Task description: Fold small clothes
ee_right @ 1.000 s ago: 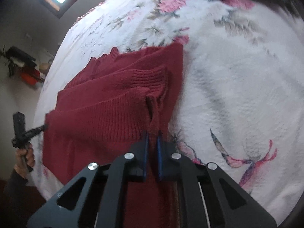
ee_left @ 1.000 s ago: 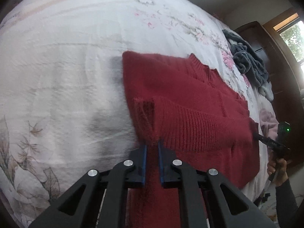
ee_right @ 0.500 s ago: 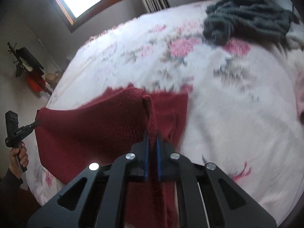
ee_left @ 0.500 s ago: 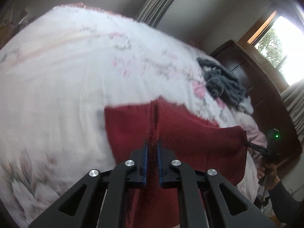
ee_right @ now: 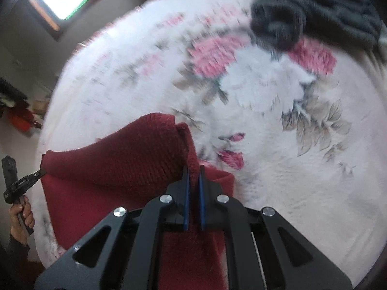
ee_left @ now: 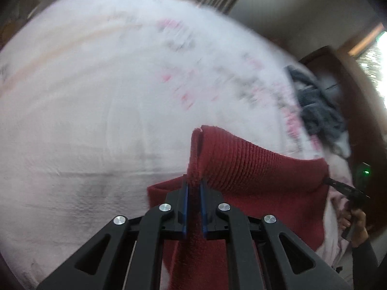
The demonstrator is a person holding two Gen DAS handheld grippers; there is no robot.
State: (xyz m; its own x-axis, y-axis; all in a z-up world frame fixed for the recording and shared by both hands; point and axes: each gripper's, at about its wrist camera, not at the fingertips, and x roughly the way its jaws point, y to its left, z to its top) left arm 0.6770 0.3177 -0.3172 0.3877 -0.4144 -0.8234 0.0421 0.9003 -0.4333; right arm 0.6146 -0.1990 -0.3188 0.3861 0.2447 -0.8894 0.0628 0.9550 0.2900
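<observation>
We hold a red sweater (ee_left: 254, 176) up over the floral bed (ee_left: 96, 96).
Our left claw (ee_left: 193, 188) and right claw (ee_right: 192, 176) each pinch a corner tight; a grey garment (ee_right: 314, 7) lies beyond.

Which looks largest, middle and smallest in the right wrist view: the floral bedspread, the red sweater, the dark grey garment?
1. Floral bedspread, which fills most of the view.
2. Red sweater, though it lies close to the camera, so its true size is unsure.
3. Dark grey garment, far off and partly cut off by the edge.
</observation>
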